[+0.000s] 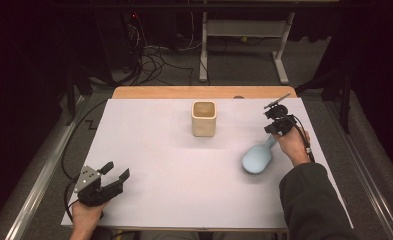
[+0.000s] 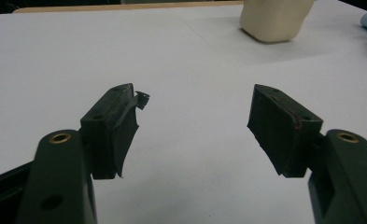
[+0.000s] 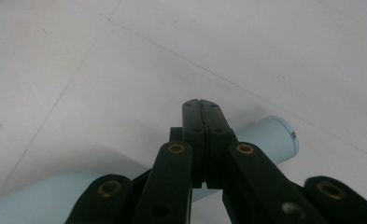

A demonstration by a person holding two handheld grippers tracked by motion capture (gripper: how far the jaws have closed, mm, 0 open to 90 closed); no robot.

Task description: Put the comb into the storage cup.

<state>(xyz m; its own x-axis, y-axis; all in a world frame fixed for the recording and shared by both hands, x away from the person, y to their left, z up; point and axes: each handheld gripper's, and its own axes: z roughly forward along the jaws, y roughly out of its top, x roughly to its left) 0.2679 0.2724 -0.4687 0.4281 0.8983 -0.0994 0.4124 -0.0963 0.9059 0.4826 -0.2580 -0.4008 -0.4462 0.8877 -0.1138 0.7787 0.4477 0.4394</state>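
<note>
A light blue bottle-shaped thing [image 1: 257,158] lies on its side on the white table sheet [image 1: 184,170], its narrow neck [image 3: 272,137] pointing to the far right. My right gripper [image 1: 273,132] hovers just over that neck. Its jaws [image 3: 202,105] are shut flat against each other with nothing between the pads, and the blue body passes underneath them. A beige square cup [image 1: 204,119] stands upright at the far middle of the sheet. My left gripper [image 1: 117,170] rests near the front left corner, open and empty [image 2: 195,107], aimed towards the cup [image 2: 274,21].
The sheet lies on a wooden table whose far edge [image 1: 204,92] shows beyond it. A metal rail [image 1: 39,175] runs along the left side. Cables and a table frame [image 1: 244,45] are on the floor behind. A sleeve [image 1: 311,200] covers the front right.
</note>
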